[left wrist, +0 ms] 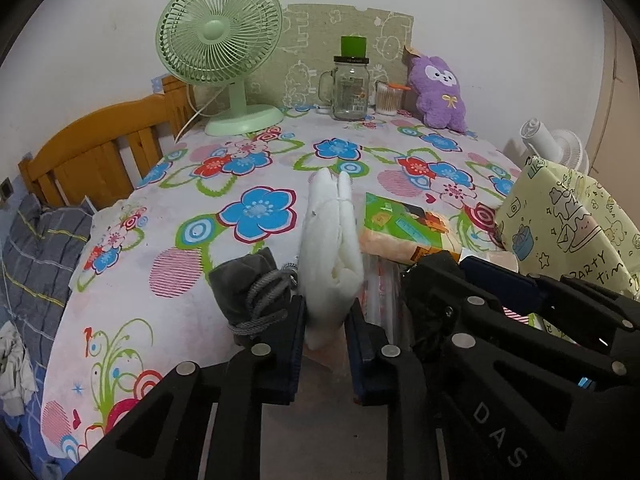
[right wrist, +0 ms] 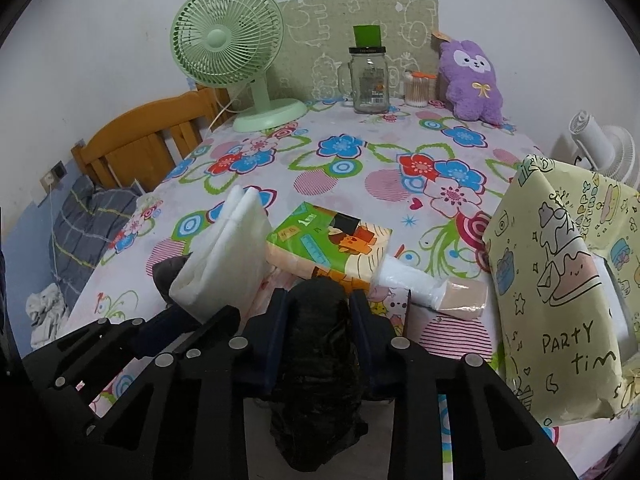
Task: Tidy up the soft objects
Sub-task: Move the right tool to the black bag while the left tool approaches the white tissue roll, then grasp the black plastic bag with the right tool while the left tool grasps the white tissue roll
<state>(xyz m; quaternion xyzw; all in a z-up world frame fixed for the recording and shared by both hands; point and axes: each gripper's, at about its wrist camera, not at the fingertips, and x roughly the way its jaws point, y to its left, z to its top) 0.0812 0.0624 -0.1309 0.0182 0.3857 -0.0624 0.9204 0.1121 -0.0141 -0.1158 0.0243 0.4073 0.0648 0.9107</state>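
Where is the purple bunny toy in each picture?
Left wrist view: the purple plush toy sits at the far right end of the table, leaning by the wall.
Right wrist view: the same toy sits far back on the right, beside the cotton swab jar.
Shared landmark: the green fan, far back on the left.

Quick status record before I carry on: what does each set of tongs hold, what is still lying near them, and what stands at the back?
left tongs: shut on white folded pad, held upright
right tongs: shut on black crumpled bundle
near left tongs: grey drawstring pouch on the table
centre: tissue pack, flat on floral tablecloth
right side: yellow patterned bag
back row: green fan, glass jar, purple plush
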